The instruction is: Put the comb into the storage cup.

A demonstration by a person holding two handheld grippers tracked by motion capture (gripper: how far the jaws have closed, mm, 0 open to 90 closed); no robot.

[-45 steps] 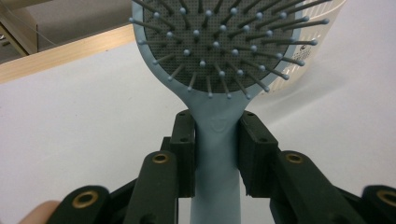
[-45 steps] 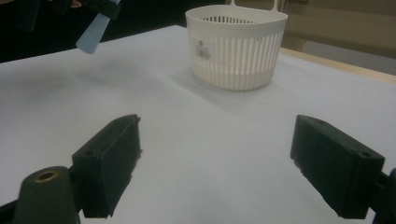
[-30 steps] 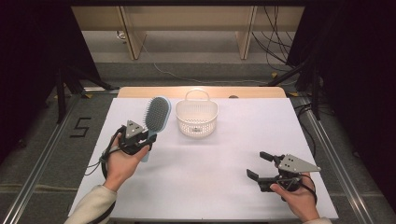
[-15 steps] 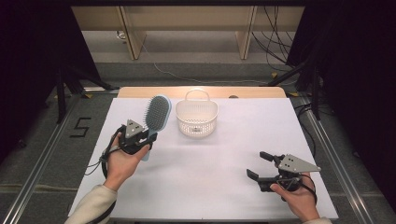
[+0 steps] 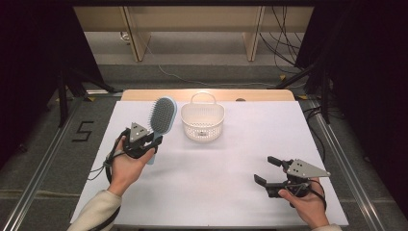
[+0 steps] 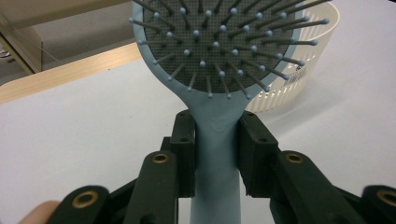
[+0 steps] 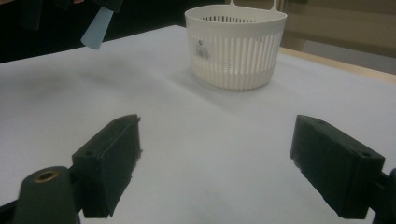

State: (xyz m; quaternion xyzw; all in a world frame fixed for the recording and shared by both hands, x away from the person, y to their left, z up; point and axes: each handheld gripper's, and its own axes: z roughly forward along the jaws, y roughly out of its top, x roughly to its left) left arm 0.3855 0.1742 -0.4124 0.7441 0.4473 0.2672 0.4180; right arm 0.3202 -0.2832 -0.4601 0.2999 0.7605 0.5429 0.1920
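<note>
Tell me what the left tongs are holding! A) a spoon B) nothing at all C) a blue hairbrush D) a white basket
C: the left tongs squeeze the handle of the blue hairbrush, with the white basket standing apart on the table.

One blue hairbrush (image 5: 161,115), one white basket (image 5: 202,120), one white table (image 5: 231,163) and two claws.
</note>
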